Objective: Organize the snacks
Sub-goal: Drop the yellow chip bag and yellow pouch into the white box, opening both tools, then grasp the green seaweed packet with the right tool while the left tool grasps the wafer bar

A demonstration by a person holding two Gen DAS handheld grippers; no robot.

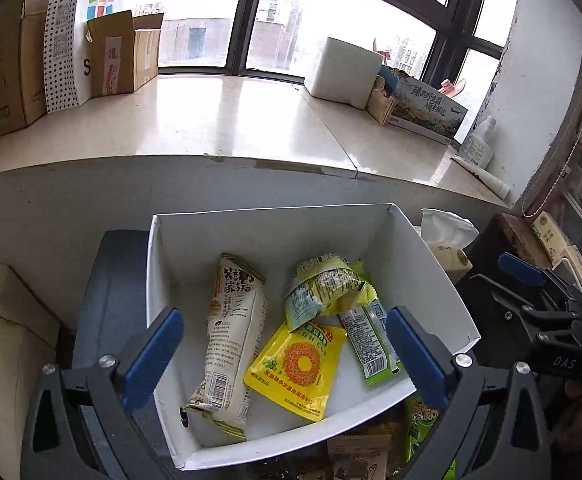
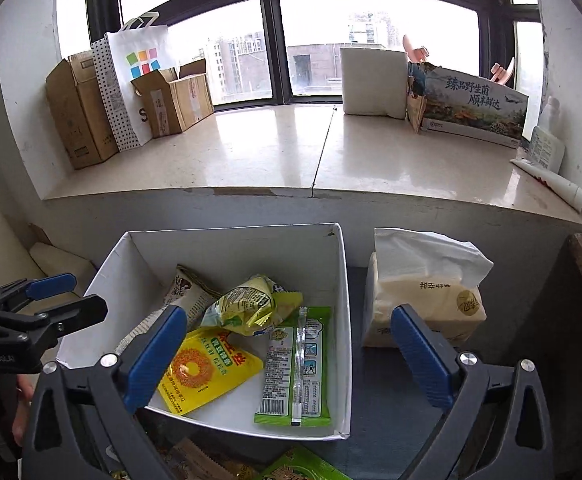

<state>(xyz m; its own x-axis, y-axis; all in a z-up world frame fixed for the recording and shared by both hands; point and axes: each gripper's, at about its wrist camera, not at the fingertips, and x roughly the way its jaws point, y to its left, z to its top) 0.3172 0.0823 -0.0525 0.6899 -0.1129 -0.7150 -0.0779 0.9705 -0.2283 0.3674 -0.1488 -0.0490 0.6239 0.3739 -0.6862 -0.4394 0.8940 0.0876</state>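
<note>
White box holds four snack packets; left gripper jaws wide, seemingly empty.

Dark grey-blue flat surface, carrying:
- open white cardboard box, packets inside;
- soft cream tissue pack with a white tissue standing out of its top, just beside the box's right wall;
- loose snack packets at the near edge, one green, one brown (both cut off by the frame).

The same surface shows left of the box in the left wrist view.
</note>
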